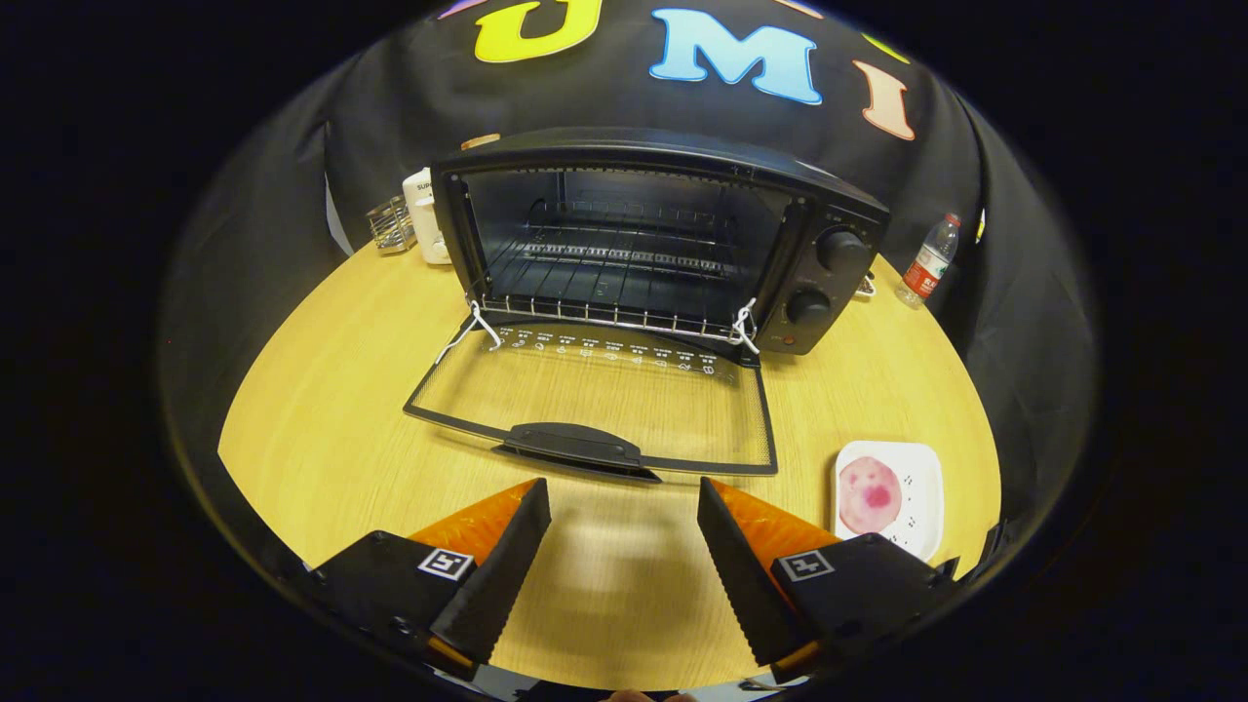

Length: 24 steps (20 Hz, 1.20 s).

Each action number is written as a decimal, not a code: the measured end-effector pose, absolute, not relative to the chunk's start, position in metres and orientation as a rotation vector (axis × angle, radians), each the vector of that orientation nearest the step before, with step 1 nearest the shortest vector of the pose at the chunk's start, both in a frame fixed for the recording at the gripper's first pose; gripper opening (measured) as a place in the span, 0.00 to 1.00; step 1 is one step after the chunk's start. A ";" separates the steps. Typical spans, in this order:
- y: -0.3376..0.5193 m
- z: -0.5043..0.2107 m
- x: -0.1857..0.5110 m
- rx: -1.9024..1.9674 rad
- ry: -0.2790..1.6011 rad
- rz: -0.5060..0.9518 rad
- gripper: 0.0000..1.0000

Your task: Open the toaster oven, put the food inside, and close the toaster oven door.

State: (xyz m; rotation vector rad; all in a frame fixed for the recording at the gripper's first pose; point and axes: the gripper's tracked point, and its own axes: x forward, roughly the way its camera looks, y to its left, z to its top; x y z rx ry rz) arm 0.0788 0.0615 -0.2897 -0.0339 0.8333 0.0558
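Gripper [624, 507]: the fingers are held wide apart with nothing between them, over bare table [322, 409].
Food [870, 494]: it is seen on a white plate [916, 468], just beyond the right finger and near the table's edge; the plate could be nudged off by a careless approach.
Door [595, 400]: it is laid flat open, its handle [575, 447] just ahead of the fingers; it could be struck while the food is carried across.
Toaster oven [838, 210]: the rack [604, 292] is bare, and ample room is judged inside.
Beyond: a bottle [931, 258] stands well apart.

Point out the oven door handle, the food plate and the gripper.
door handle [575, 447]: gripper view, middle of the bar.
plate [921, 466]: gripper view, bare rim.
gripper [624, 531]: gripper view, between its open fingertips.
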 end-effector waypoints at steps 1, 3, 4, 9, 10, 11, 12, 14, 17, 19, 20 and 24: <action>0.057 -0.285 0.076 -0.028 0.829 0.061 0.97; 0.049 -0.273 0.069 -0.005 0.804 0.064 0.98; 0.042 -0.269 0.064 0.000 0.800 0.060 0.98; 0.003 -0.246 0.032 -0.029 0.786 0.046 0.97; -0.006 -0.242 0.025 -0.044 0.781 0.043 0.97; -0.016 -0.236 0.020 -0.065 0.777 0.044 0.97; -0.026 -0.232 0.016 -0.086 0.777 0.044 0.97; -0.044 -0.216 0.011 -0.100 0.764 0.038 0.98; -0.068 -0.201 0.009 -0.087 0.742 0.020 0.97; -0.083 -0.203 0.006 -0.054 0.755 0.005 0.97; -0.091 -0.209 0.004 -0.039 0.770 -0.005 0.97; -0.127 -0.239 0.011 -0.007 0.846 -0.017 0.97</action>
